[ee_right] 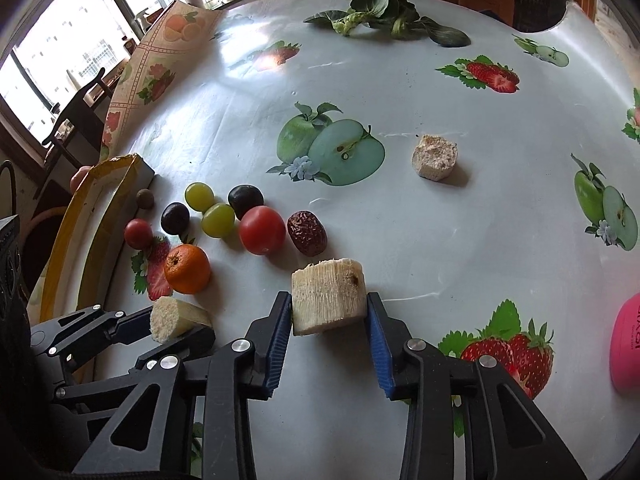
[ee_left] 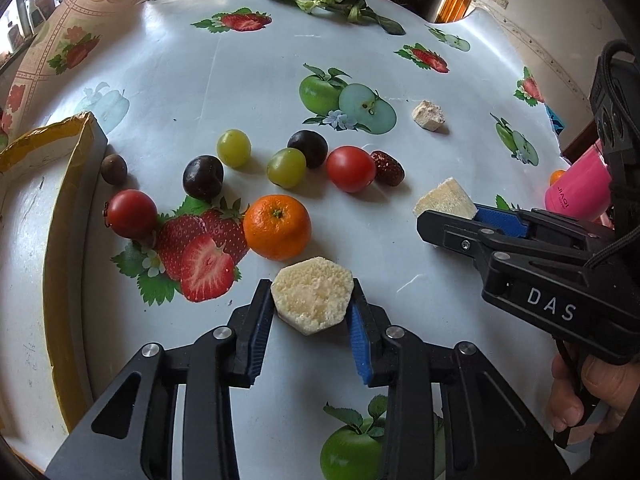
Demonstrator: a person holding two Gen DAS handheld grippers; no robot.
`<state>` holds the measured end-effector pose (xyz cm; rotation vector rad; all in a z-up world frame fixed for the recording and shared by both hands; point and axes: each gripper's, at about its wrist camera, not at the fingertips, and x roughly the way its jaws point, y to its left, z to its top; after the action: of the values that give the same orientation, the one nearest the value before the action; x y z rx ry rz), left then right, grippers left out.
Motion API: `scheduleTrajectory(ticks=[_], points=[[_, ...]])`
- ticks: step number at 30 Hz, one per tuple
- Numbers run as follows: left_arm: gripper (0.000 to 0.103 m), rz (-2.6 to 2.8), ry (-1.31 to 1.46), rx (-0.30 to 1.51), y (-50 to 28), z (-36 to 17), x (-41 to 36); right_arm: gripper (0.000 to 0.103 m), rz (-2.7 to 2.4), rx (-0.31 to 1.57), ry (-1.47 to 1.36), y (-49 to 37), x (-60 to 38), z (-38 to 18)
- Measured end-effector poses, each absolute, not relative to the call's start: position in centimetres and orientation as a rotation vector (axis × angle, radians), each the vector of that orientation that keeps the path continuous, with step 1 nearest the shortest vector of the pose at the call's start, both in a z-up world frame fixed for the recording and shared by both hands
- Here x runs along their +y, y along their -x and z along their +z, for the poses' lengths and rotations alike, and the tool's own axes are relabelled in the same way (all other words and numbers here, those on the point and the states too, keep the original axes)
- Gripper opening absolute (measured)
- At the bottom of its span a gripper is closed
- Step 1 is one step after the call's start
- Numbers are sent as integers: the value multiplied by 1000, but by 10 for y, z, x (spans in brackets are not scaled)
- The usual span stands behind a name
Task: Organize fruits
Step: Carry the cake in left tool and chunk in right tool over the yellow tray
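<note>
My left gripper [ee_left: 312, 300] is shut on a pale hexagonal cut chunk [ee_left: 312, 298], low over the table; it also shows in the right wrist view [ee_right: 176, 318]. My right gripper [ee_right: 329, 308] is shut on a pale fibrous chunk [ee_right: 329, 302], which also shows in the left wrist view [ee_left: 446, 200]. A third chunk [ee_right: 435, 157] lies apart at mid-table. Beyond the left gripper lie a mandarin [ee_left: 277, 227], two tomatoes [ee_left: 350, 168] [ee_left: 132, 213], two green grapes [ee_left: 286, 167], two dark plums [ee_left: 203, 176], a red date [ee_left: 387, 167] and a small brown fruit [ee_left: 113, 168].
A yellow-rimmed cardboard tray [ee_left: 60, 216] stands at the left beside the fruits. Leafy greens [ee_right: 384, 12] lie at the table's far edge. A pink container [ee_right: 628, 348] stands at the right. The tablecloth carries printed fruit pictures.
</note>
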<state>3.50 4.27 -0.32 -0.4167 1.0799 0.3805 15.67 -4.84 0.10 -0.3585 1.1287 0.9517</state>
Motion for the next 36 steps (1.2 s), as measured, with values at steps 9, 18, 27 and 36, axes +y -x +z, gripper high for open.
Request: scheduleTrajectory(ticks=[9, 18, 27, 36], points=[[33, 437, 440, 1014, 15, 39, 54, 37, 1013, 1103, 296, -121, -69, 33], [33, 520, 448, 975, 68, 60, 78, 37, 1116, 1103, 268, -62, -54, 55], [33, 592, 489, 957, 118, 64, 111, 37, 1239, 1106, 310, 1, -11, 60], [33, 654, 529, 951, 160, 60, 145, 37, 1337, 1087, 360, 49, 33, 66]])
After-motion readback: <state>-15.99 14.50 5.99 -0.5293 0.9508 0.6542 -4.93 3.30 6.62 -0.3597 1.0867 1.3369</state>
